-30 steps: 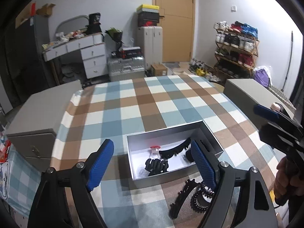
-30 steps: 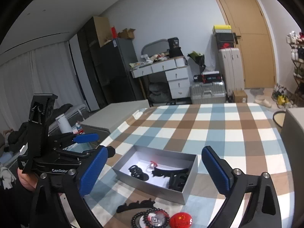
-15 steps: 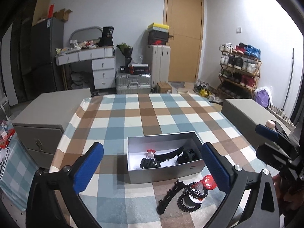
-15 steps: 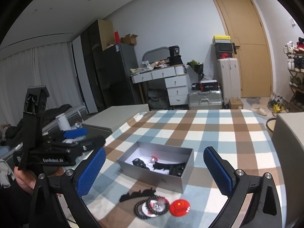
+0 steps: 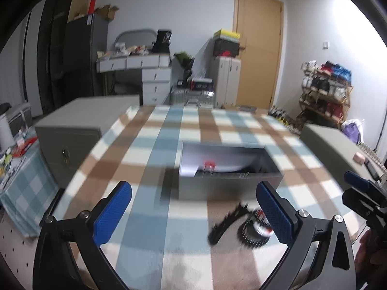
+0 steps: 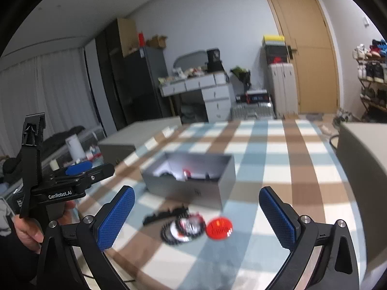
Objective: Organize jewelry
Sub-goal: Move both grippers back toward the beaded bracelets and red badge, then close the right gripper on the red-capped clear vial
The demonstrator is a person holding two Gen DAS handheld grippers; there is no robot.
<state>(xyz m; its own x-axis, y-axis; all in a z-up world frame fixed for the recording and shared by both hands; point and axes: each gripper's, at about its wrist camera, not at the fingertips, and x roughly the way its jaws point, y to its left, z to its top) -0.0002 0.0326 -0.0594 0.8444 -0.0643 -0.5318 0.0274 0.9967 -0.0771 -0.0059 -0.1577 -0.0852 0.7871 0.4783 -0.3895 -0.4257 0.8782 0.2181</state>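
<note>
Counting boxes: one open grey metal box mid-table.
Loose pieces: one black toothed clip, one bead ring, one red round badge, near front edge.
Tongs: left gripper, right gripper both wide apart, empty.
Change: both views lower than before, blurred.

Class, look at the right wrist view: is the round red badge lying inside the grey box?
No. The red badge lies on the checked tablecloth in front of the grey box, beside the black beaded ring.
</note>
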